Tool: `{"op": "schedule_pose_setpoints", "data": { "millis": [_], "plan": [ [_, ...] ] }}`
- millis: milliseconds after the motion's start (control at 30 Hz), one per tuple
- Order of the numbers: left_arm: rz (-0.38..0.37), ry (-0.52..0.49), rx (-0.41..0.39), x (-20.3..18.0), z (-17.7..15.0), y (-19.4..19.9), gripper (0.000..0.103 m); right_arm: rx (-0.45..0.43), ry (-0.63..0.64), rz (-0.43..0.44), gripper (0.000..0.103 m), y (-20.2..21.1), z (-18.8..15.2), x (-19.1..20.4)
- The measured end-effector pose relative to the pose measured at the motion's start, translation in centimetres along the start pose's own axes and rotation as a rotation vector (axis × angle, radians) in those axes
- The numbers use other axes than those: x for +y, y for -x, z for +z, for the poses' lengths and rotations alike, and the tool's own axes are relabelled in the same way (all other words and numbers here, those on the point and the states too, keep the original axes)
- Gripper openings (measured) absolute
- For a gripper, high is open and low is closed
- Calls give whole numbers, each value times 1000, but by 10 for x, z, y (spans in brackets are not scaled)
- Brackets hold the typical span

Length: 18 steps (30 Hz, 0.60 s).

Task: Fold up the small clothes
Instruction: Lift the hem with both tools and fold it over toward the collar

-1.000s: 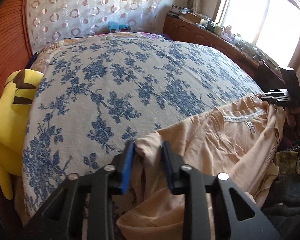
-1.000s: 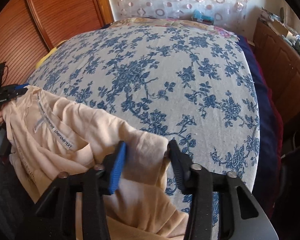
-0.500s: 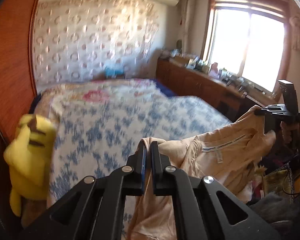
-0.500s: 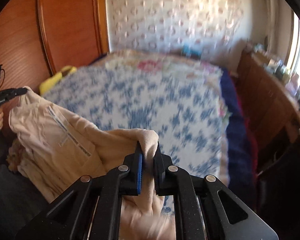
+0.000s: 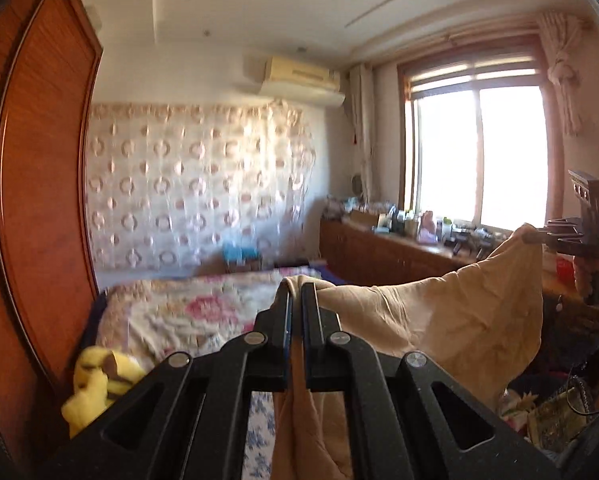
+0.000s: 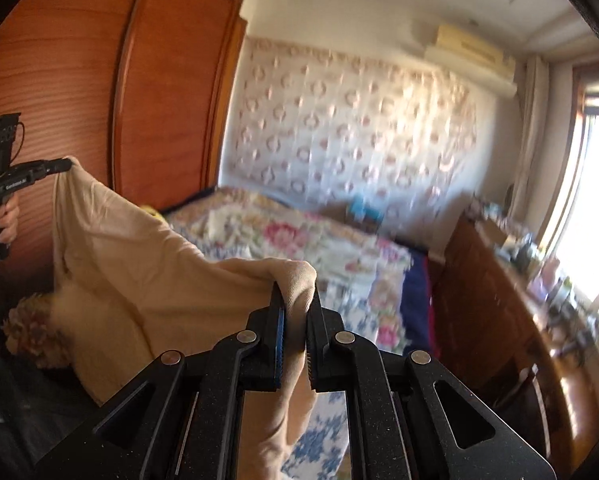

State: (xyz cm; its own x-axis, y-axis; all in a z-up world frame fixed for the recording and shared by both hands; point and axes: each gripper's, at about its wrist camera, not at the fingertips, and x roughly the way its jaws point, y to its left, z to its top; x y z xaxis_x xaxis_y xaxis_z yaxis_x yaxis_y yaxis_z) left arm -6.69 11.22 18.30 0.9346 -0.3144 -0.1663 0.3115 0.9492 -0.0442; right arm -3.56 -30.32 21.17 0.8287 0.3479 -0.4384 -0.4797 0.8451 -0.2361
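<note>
Only right view shows hand [image 6: 4,220] gripping left gripper [image 6: 65,166]; left view, yellow plush [image 5: 95,380].

Daylight glares through the blown-out window [image 5: 479,156]; backgrounds motion-blurred, fisheye edges bent.

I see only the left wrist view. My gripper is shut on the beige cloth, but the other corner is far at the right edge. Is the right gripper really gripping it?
Observer: Yes. In the right wrist view the right gripper is shut on a bunched corner of the beige garment, and cloth hangs down below the jaws.
Operator: What is behind my own gripper on the left side?
Observer: From the right view, the left gripper is in front of a tall wooden wardrobe, and a hand holds its handle.
Operator: Does the bed reach to the cabinet?
Observer: Not seen touching. A dark blue edge of the bedding lies beside the wooden cabinet.
</note>
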Motion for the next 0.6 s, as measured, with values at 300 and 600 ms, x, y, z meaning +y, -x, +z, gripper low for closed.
{"op": "schedule_pose_setpoints", "data": {
  "millis": [300, 600],
  "plan": [
    [15, -14, -164, 10, 62, 46, 2, -145, 10, -49, 6, 60, 55, -5],
    [118, -37, -169, 34, 96, 16, 2, -230, 36, -86, 6, 82, 107, -16]
  ]
}}
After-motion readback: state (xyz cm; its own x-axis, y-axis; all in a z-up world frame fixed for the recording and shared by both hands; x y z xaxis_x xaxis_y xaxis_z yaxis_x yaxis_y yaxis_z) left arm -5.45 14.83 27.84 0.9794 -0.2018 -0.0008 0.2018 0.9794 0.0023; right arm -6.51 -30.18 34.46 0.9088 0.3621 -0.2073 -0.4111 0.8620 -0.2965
